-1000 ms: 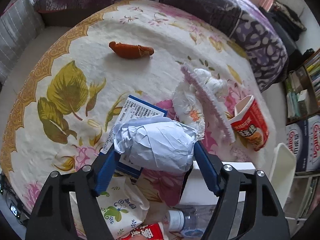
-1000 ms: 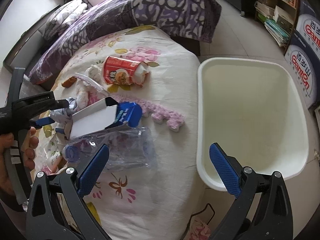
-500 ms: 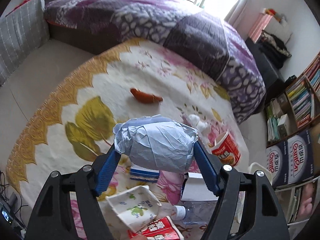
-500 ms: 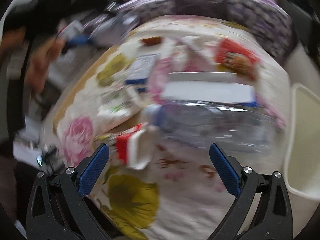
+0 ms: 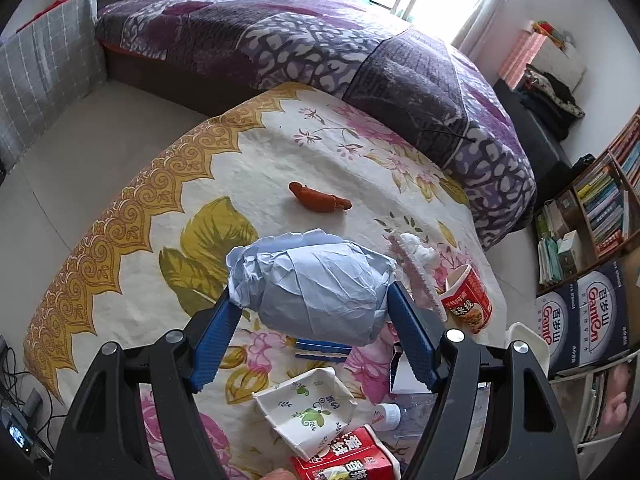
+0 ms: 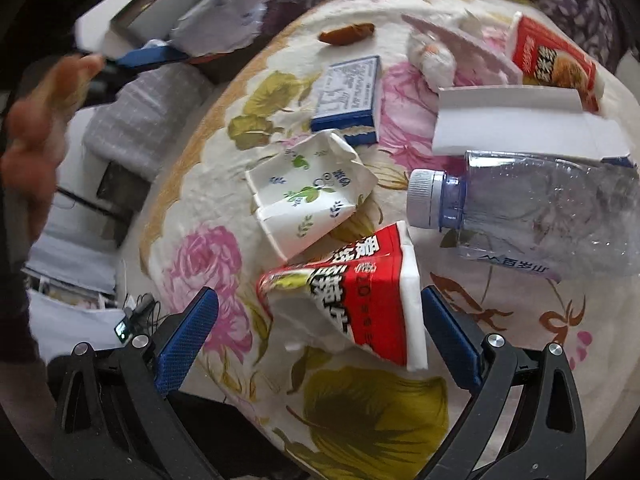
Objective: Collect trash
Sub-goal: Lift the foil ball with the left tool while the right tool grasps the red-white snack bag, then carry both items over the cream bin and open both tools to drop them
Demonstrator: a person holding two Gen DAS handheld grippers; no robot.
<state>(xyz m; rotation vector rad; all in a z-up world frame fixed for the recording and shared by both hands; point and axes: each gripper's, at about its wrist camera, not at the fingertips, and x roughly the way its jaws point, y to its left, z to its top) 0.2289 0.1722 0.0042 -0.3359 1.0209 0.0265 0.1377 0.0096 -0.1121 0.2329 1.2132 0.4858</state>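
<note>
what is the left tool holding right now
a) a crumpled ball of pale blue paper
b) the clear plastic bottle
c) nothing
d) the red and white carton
a, the left tool has both blue pads pressed against the sides of the crumpled ball of pale blue paper, lifted above the floral cloth, while the bottle and carton lie on the cloth.

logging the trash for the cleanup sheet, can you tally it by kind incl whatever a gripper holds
paper cups: 3 (red cup, white leaf-print cup, red cup at far edge)
boxes: 2 (blue box, white box)
plastic bottle: 1
crumpled paper ball, held in left gripper: 1
tissue wad: 1
orange scrap: 1
total: 9
</note>
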